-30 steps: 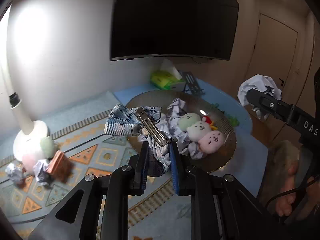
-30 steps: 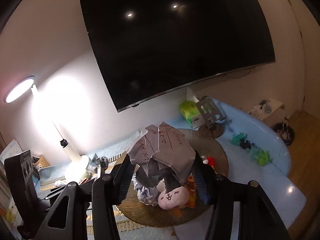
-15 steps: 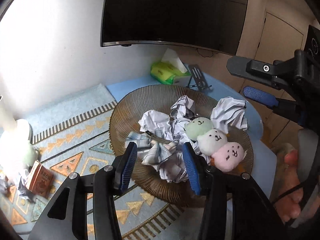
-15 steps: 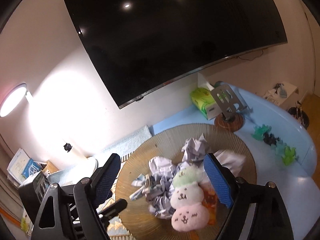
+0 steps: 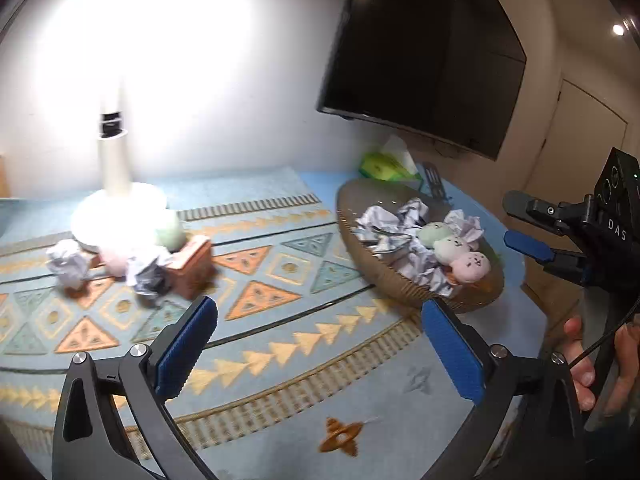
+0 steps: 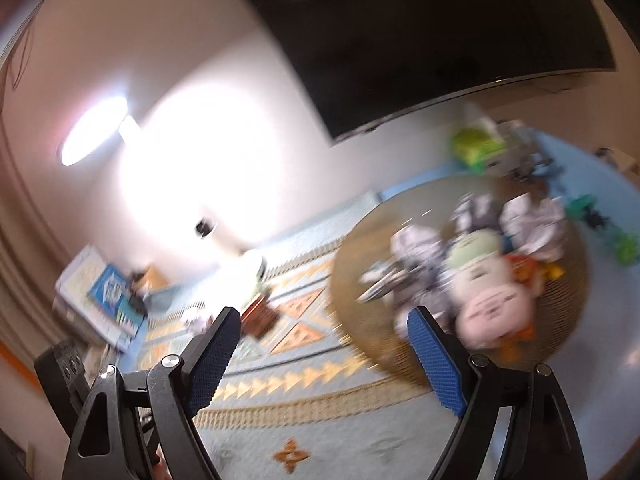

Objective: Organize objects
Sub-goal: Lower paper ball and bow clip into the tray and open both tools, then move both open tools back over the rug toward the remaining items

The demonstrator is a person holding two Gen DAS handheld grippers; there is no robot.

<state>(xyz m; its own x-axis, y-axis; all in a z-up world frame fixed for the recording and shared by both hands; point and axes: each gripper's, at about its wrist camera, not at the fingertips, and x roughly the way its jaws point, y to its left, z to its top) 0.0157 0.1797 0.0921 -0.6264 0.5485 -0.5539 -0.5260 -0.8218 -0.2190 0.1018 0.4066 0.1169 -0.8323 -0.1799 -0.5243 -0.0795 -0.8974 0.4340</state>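
A brown ribbed bowl (image 5: 404,280) on the patterned mat holds crumpled paper balls (image 5: 412,216), a plaid cloth with a metal clip (image 5: 384,240) and a three-ball plush toy (image 5: 456,252). The bowl also shows, blurred, in the right wrist view (image 6: 360,344). My left gripper (image 5: 320,344) is open and empty, low over the mat, left of the bowl. My right gripper (image 6: 324,356) is open and empty, in front of the bowl's left rim. More paper balls (image 5: 150,272) and a small brown box (image 5: 192,260) lie by the lamp base.
A white lamp (image 5: 116,200) stands at the back left, with pink and green soft balls at its base. A green tissue pack (image 5: 384,166) and a metal stand (image 5: 434,184) sit behind the bowl. Small green toys (image 6: 624,248) lie right of it. Books (image 6: 104,296) are stacked far left.
Both grippers let go of their loads into the bowl: the left the plaid cloth, the right a paper ball. Both have since pulled back and swung left, jaws wide open.
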